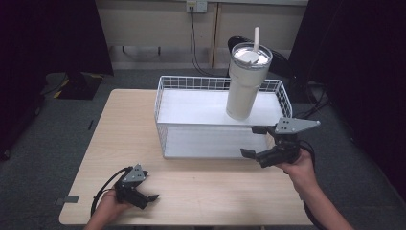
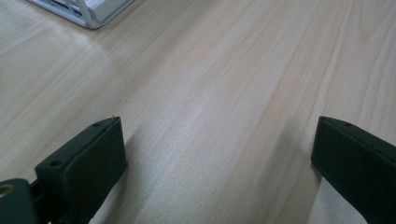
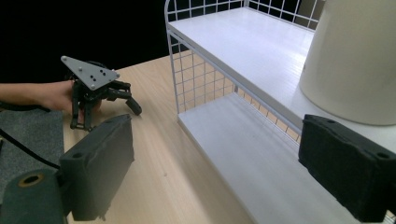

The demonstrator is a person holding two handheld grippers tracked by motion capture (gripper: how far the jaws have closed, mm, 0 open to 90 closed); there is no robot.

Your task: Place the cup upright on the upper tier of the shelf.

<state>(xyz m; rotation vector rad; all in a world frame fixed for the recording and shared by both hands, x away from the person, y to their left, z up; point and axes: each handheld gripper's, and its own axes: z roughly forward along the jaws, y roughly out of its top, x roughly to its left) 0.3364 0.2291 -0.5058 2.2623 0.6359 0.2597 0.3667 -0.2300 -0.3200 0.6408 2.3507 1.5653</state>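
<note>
On the upper shelf of a white wire rack (image 1: 163,115), a cream tumbler (image 1: 245,86) with a lid and straw stood upright near the right end. The right gripper (image 1: 253,142), jaws spread wide and holding nothing, hovered at the rack's front edge just below the tumbler, apparently lined up for a reach. The left gripper (image 1: 152,197), jaws likewise apart, rested low over the wooden table (image 1: 201,187), well clear.

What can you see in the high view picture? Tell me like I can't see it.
A tall cream tumbler with a lid and straw stands on the top shelf of a white wire rack on a wooden table. The right hand-held gripper is open just in front of it; the left hand-held gripper rests near the table's front edge.
</note>
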